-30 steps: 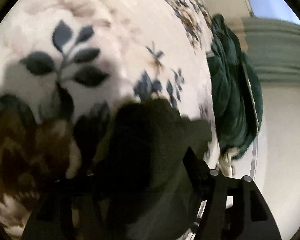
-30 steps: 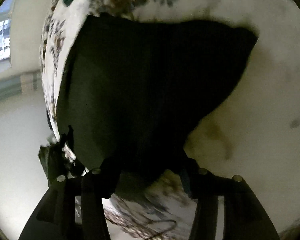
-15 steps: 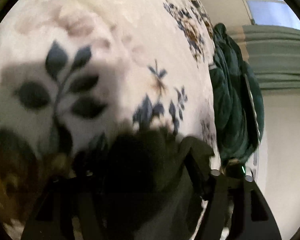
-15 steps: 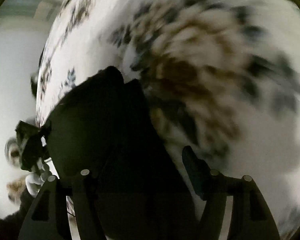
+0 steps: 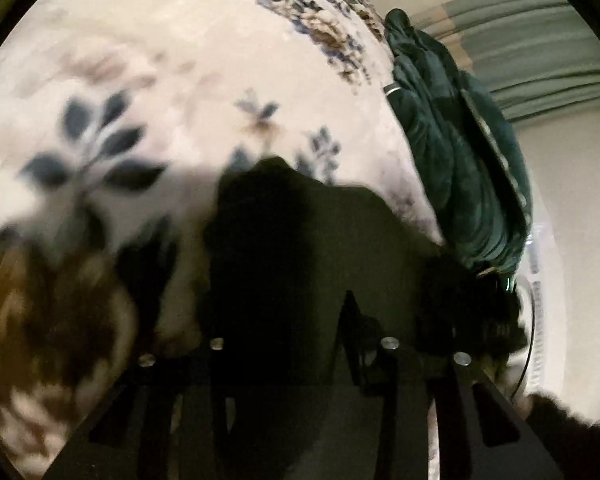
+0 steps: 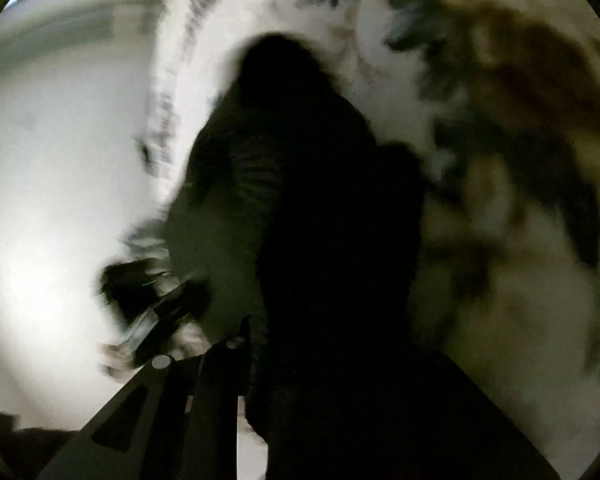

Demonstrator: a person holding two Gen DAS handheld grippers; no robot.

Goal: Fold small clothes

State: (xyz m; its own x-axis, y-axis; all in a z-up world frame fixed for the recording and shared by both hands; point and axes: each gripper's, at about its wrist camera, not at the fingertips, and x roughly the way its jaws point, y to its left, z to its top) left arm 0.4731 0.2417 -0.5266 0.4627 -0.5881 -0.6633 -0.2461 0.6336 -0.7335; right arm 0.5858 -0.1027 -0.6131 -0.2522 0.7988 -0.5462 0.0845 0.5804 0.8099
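Dark ribbed fabric garment [image 5: 320, 248] mid-fold on floral fleece blanket [image 5: 180, 80].
Cloth is draped between both grippers' fingers; pinching cannot be told; flattening is judged next.

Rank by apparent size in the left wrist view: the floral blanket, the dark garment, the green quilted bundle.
1. floral blanket, fills most of the frame.
2. dark garment, though it lies right at the left gripper, so nearness inflates it.
3. green quilted bundle, farther off at the blanket's edge; true size unsure.
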